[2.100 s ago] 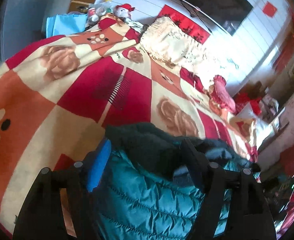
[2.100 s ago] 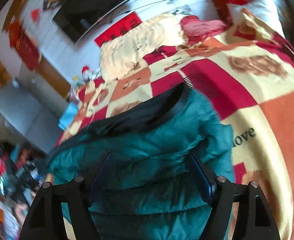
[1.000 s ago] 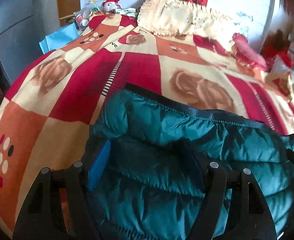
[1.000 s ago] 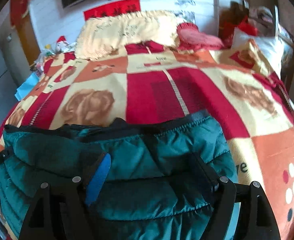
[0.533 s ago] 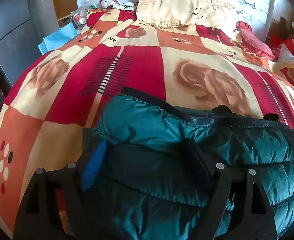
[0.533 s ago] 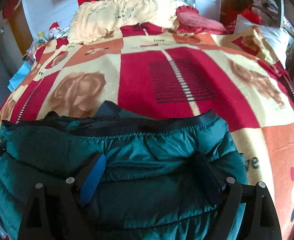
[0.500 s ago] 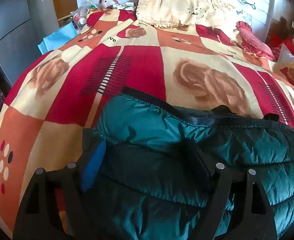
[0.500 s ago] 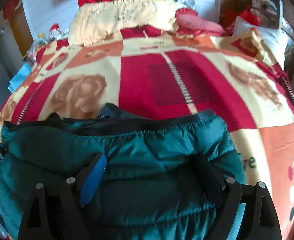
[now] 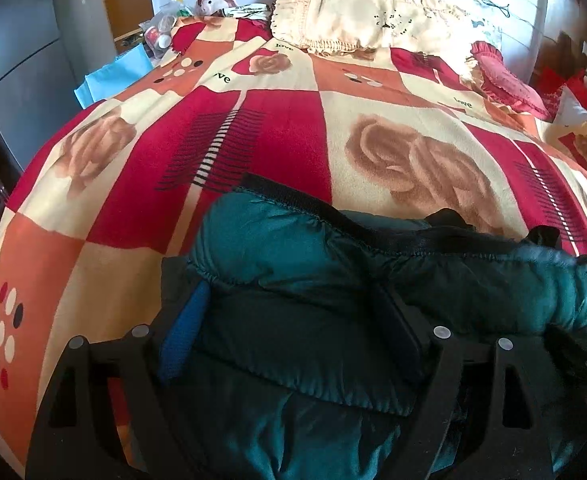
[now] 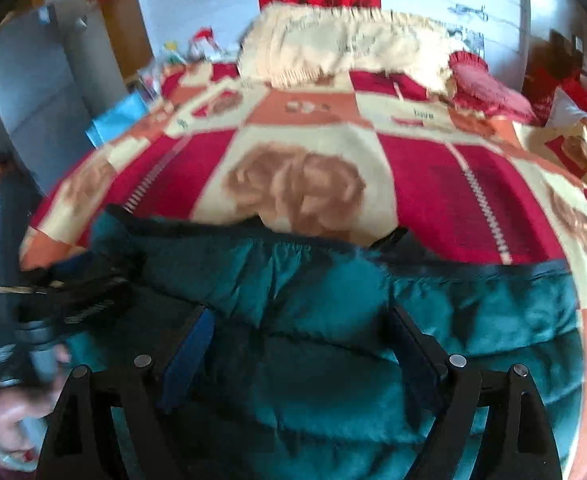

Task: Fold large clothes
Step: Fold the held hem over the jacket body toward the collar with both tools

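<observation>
The teal puffer jacket [image 9: 293, 248] now lies low on the blanket [image 9: 285, 136] at the near end of the bed, its black-trimmed hem stretched flat toward the cream pillow [image 9: 357, 16]. Two seconds ago it hung bunched and lifted, with a dark fleece lining bulging out on top. Since then it has been carried forward and laid down, and over the last half second the right view has slid leftward along the hem. I judge that a fold has just been set down and that the hands are letting go or shifting to a new hold.

The left gripper [image 9: 289, 332] has its fingers spread wide apart, with padded fabric lying between them and under them. Nothing shows them pinching it. The right gripper [image 10: 297, 348] is likewise spread apart over the jacket [image 10: 333, 300], though that view is blurred by motion. At its left edge the other tool and the hand [image 10: 9, 416] holding it show, close beside the jacket.

The jacket is glossy, quilted in fat horizontal tubes, and thick. A dark scrap of lining pokes out past the hem on the pillow side. Such puffy fill will likely spring back, so the fold probably needs pressing flat.
</observation>
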`<state>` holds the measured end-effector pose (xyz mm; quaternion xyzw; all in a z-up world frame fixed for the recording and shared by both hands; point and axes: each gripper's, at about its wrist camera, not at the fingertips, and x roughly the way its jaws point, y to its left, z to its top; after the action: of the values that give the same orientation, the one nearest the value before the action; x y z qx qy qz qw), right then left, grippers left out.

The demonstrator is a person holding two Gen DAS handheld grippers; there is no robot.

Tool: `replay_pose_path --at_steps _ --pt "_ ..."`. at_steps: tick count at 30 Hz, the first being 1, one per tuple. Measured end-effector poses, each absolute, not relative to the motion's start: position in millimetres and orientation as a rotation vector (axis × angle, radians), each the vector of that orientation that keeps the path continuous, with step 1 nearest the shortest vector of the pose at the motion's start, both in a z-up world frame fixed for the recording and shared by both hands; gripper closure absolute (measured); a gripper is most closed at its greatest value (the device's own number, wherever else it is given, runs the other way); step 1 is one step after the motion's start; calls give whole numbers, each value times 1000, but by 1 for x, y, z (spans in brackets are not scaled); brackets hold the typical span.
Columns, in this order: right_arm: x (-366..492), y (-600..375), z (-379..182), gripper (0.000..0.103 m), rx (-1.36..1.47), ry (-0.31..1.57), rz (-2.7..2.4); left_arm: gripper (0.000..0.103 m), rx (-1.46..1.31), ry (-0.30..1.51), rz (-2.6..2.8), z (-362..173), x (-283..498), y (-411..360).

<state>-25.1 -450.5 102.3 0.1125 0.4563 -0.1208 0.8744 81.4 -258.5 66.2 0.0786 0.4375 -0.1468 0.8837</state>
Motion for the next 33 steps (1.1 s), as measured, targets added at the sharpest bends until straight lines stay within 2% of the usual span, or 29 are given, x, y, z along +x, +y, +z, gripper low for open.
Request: replay_pose_path --at_steps 6,11,16,21,26,33 --pt "-14 -469 73 16 305 990 -280 18 166 899 -303 62 82 -259" --pt "-44 -477 104 16 307 915 -267 18 150 901 -316 63 81 -256" --pt "-94 -524 126 16 353 860 -385 17 152 894 -312 62 81 -256" --pt "-111 -567 102 16 420 909 -484 17 149 882 -312 61 80 -257" --pt "-99 -567 79 12 382 949 -511 16 146 875 -312 62 78 -256" --pt "-139 -543 123 13 347 860 -457 17 104 850 -350 88 58 -233"
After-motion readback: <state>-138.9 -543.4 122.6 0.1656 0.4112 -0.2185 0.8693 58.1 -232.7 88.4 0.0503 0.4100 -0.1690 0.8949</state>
